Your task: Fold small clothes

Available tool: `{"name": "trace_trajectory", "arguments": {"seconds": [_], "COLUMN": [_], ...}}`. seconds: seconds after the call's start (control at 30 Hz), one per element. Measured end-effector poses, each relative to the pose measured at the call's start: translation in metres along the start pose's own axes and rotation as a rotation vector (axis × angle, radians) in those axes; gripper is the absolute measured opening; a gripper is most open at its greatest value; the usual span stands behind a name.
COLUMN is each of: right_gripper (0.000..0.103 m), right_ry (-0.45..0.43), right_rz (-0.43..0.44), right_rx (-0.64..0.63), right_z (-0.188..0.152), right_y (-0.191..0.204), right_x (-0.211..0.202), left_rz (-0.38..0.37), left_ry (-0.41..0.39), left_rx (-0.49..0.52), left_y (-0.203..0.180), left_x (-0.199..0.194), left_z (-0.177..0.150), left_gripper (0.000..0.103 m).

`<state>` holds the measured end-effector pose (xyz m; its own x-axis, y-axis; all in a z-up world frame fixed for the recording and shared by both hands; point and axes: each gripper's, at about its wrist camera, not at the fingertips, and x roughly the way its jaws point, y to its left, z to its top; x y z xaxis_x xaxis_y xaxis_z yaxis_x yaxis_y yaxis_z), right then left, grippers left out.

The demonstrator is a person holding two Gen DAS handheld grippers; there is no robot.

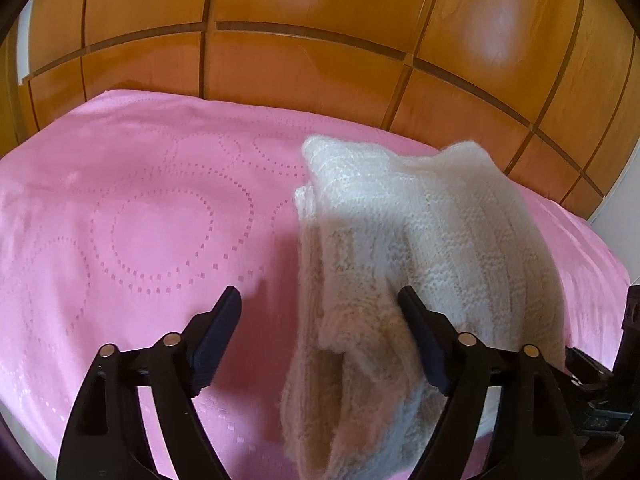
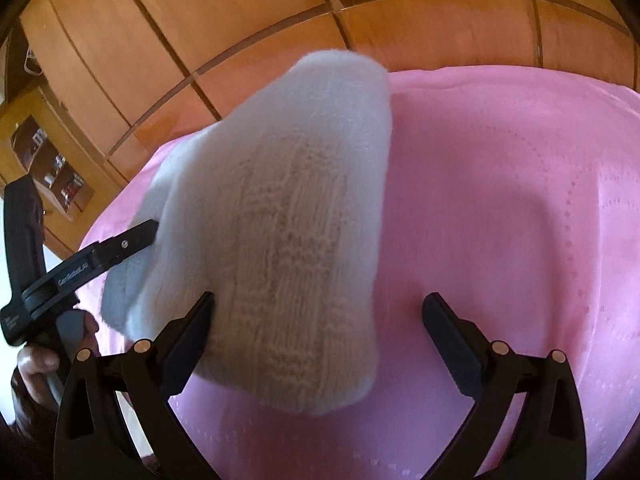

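The white knitted garment point(image 1: 420, 248) lies bunched and partly doubled over on the pink bedspread point(image 1: 140, 216), draped across the inner fingers of both tongs. The left tongs point(image 1: 320, 320) and right tongs point(image 2: 318, 316) are both spread wide, clenching nothing. It looks light, soft, stretchy and floppy, likely to sag and snag on a fingertip, so I would pinch it at a firm knitted edge or corner rather than the loose middle.
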<state>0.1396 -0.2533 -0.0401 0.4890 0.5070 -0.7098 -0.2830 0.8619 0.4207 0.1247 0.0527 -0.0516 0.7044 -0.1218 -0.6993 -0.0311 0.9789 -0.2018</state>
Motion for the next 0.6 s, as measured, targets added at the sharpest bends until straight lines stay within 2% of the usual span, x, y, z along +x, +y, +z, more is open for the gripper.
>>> {"name": "trace_trajectory", "arguments": {"seconds": [0.1,0.17,0.3,0.4,0.5,0.6], "right_gripper": [0.101,0.101,0.101,0.101,0.101,0.101], "right_ry": [0.011,-0.007,0.012,0.044,0.103,0.150], "right_rz": [0.041,0.057,0.131,0.167,0.270,0.338], "right_rx": [-0.015,-0.031,-0.015,0.012,0.026,0.041], "right_z": [0.013,0.021,0.048,0.070,0.083,0.087], "right_y": [0.000,-0.002,-0.011,-0.022,-0.030,-0.030], "right_x": [-0.007,-0.015,-0.009,0.009,0.033,0.054], "left_rz": [-0.022,-0.053,-0.133,-0.217,-0.296,-0.359], "left_ry": [0.003,0.006,0.015,0.026,0.050,0.054], "left_rx": [-0.008,-0.019,-0.055,-0.084,-0.129,-0.156], "left_y": [0.005,0.009,0.023,0.034,0.045,0.051], "left_x": [0.002,0.005,0.013,0.019,0.027,0.031], "left_z": [-0.002,-0.003,-0.005,-0.006,-0.009,-0.012], "left_gripper": [0.084,0.085,0.087,0.087,0.087,0.079]}}
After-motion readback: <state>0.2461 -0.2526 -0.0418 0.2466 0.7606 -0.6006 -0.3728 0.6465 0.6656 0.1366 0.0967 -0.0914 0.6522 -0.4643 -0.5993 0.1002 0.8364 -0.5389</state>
